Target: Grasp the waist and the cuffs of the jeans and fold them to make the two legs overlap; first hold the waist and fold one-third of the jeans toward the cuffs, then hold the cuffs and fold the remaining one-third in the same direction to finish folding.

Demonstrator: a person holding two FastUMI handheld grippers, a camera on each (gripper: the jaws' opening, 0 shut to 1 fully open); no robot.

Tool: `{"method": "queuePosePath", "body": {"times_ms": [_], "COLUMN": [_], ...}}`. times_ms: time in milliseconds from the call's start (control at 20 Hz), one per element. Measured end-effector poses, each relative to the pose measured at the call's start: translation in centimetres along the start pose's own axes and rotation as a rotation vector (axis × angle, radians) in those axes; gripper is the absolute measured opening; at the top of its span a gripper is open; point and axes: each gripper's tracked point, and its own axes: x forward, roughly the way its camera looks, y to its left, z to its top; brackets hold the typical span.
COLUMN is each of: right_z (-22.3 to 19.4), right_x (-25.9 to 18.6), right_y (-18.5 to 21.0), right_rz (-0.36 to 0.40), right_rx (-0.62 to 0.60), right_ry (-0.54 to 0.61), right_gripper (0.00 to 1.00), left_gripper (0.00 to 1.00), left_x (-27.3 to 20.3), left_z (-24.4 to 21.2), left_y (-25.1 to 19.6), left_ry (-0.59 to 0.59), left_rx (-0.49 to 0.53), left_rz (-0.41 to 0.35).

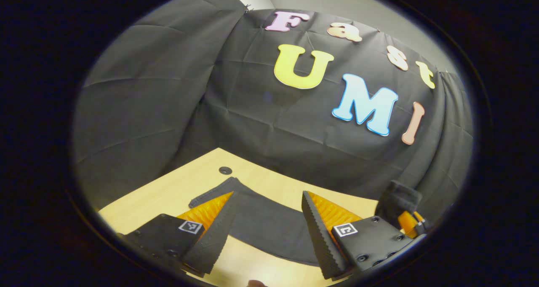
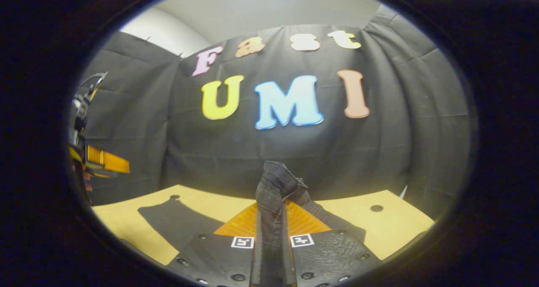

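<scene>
Black jeans [image 1: 269,223] lie crosswise | right tongs [image 2: 271,236] pinch upright fold

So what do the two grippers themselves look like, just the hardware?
Each has two wedge-shaped fingers with ribbed inner faces, on a black body held by round-headed screws. The left gripper carries a small square black-and-white marker on each finger base, and so does the right gripper. In the right gripper view, thin curved cables show above the left gripper's body at the far left edge.
</scene>
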Motion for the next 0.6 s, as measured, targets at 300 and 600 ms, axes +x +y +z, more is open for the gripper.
{"method": "queuePosePath", "body": {"times_ms": [300, 600], "right_z": [1.8, -0.1], "right_x": [-1.9, -0.2], "right_y": [-0.8, 0.8], "right_rz": [0.099, 0.149], "right_rx": [-0.070, -0.002], "right_ry": [0.067, 0.076], "right_gripper": [0.19, 0.43], "left_gripper": [0.97, 0.97], "left_x": [0.1, 0.7], "left_z": [-2.1, -3.4], "left_y": [1.5, 3.2], "left_ry": [0.056, 0.090], "left_rx": [-0.036, -0.112], "left_rz": [0.043, 0.084]}}
